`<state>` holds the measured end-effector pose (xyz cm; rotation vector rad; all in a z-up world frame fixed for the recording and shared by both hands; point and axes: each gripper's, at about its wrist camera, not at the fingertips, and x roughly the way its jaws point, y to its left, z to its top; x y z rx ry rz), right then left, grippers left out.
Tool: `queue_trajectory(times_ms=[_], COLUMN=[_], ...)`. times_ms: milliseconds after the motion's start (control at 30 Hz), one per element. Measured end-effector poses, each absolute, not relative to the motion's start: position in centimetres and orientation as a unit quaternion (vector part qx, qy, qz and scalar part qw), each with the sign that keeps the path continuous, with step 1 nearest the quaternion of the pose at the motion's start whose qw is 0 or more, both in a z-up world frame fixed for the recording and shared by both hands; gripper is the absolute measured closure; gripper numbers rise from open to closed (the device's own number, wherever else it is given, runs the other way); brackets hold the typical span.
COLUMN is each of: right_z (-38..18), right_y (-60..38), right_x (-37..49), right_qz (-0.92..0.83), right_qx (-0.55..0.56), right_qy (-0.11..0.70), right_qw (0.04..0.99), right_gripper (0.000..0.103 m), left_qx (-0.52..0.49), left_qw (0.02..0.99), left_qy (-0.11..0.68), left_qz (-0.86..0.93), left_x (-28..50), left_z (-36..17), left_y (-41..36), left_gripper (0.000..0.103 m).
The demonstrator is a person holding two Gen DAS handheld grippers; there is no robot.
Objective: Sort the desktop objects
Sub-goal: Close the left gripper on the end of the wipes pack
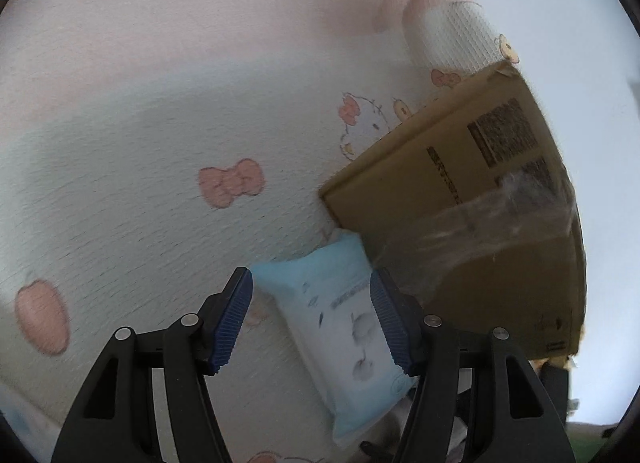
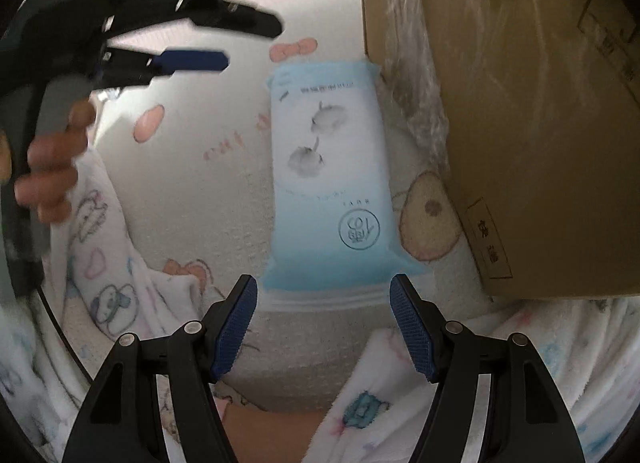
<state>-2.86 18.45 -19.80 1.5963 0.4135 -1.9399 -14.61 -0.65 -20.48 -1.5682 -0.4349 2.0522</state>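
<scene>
Light-blue soft tissue pack (image 2: 330, 179) with cotton-boll pictures lies flat on the white blanket (image 1: 160, 143) printed with pink bows, just beside the brown cardboard box (image 1: 472, 199). Both the left gripper (image 1: 312, 319) and the right gripper (image 2: 324, 319) hang over it with jaws spread, gripping nothing. A hand (image 2: 52, 167) holds the left tool.

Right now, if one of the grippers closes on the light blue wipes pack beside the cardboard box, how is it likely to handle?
The light blue wipes pack looks like a soft film pouch with crimped ends, so it probably gives under the pads and sags if held by one end. The glossy wrap may be slippery. Lying flat on the printed cloth, it should slide, not roll, when pushed.
</scene>
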Motion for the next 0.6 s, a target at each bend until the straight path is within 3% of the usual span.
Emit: queue_trajectory(times_ms=[400, 600], right_z=[-21.7, -21.8], right_y=[18.0, 17.4], right_x=[-3.4, -3.2], right_qz=[-0.707, -0.704], right_qx=[0.625, 0.615], right_qy=[0.18, 0.214], right_qw=[0.279, 0.285], right_gripper=[0.036, 0.036], left_qx=[-0.609, -0.614], left_qw=[0.327, 0.318], left_qy=[-0.027, -0.002], left_qz=[0.722, 0.722], left_x=[-16.4, -15.1], left_z=[-22.0, -22.1], left_y=[4.4, 3.7], left_gripper=[0.038, 0.052])
